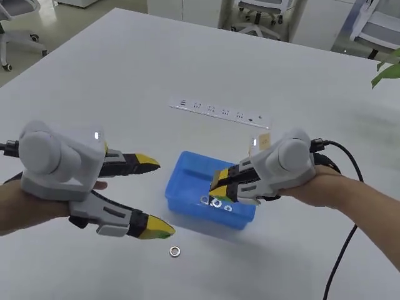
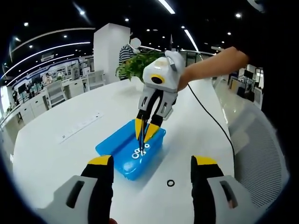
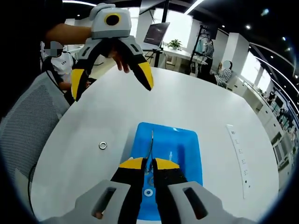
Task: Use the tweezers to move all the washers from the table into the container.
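Left gripper [image 1: 159,197] hung released, yellow-tipped jaws spread wide. One flat steel ring washer [image 1: 175,251] lay on the smooth white table [image 1: 125,75], near the blue rectangular plastic container [image 1: 187,181]. Right gripper [image 1: 219,187] was clenched on thin metal tweezers [image 3: 150,144], tips down among other washers [image 1: 217,202] inside the container.

Your table [image 1: 187,62] looks smooth, matt white; the container [image 1: 184,181] is glossy blue plastic; the tweezers [image 3: 151,147] are thin metal; the loose washer [image 1: 175,251] shines metallic.
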`<action>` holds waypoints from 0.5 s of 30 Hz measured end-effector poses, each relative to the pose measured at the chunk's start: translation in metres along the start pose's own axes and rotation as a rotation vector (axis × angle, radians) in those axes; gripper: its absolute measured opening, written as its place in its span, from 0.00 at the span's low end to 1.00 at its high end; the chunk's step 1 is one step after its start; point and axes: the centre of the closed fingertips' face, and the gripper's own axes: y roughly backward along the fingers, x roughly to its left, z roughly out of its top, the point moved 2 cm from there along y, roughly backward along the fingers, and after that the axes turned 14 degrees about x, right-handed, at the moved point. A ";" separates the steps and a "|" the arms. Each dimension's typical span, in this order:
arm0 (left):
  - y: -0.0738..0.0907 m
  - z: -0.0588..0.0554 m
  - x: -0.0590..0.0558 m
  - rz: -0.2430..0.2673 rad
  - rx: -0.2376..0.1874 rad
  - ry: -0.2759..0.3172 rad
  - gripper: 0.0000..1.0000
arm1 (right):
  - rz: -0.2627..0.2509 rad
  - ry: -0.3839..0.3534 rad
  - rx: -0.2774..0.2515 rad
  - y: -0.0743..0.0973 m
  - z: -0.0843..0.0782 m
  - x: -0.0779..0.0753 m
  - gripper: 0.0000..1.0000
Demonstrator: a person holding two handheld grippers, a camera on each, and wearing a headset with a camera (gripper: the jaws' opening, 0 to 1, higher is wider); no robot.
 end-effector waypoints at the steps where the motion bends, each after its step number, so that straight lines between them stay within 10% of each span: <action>1: -0.001 0.000 0.001 0.000 0.001 -0.005 0.68 | 0.002 -0.002 0.000 -0.001 0.000 0.000 0.08; 15: -0.020 0.024 0.023 -0.005 0.025 -0.101 0.30 | 0.012 0.005 0.008 -0.007 -0.005 0.003 0.08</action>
